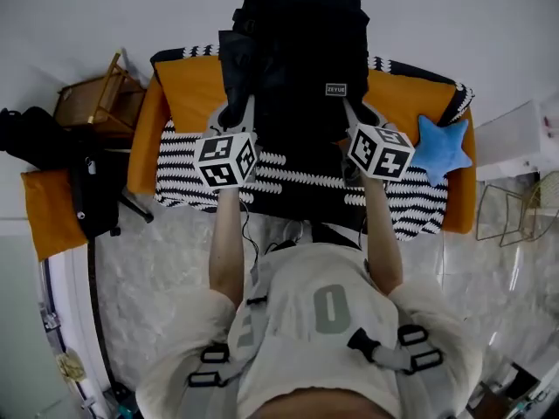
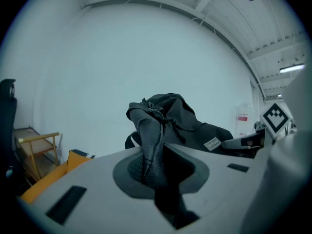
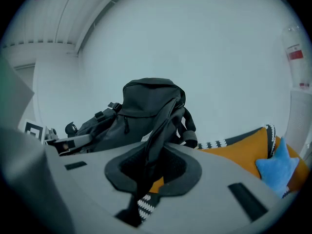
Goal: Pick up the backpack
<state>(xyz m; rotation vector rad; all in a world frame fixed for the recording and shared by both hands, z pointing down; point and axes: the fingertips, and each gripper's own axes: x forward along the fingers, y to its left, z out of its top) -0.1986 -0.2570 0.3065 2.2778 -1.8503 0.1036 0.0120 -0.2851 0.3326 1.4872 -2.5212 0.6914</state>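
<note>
- Backpack (image 1: pixel 301 51), black, one grey label (image 1: pixel 336 89) on its face. It was held up between the two grippers, over the middle of the sofa (image 1: pixel 188 85) and in front of the pale wall (image 1: pixel 489 24). Its lower end overlapped the striped throw (image 1: pixel 183 168) in the head view; whether it touched the throw could not be told.
- Left gripper (image 1: pixel 238 116), marker cube towards the person. Its jaws were nearly together, clamped on a mesh-backed shoulder strap (image 2: pixel 152 145) of the backpack (image 2: pixel 180 118). In the left gripper view (image 2: pixel 158 165) the strap ran up out of the jaws to the top of the bag.
- Right gripper (image 1: pixel 354 112), level with the left one and on the opposite side of the backpack. Its jaws were nearly together, clamped on the other shoulder strap (image 3: pixel 161 130). In the right gripper view (image 3: pixel 148 172) the strap passed between the jaws and up to the backpack (image 3: pixel 146 106).
- Sofa, orange, against the wall, covered in part by the black-and-white striped throw.
- Star cushion (image 1: pixel 439 149), blue, on the sofa's right end, just beside the right gripper in the head view; also seen in the right gripper view (image 3: pixel 279 165).
- Wooden stand (image 1: pixel 96 99), left of the sofa, near the wall.
- Wire frame (image 1: pixel 515 208), gold, on the floor right of the sofa.
- Floor (image 1: pixel 166 269), pale and marbled.
</note>
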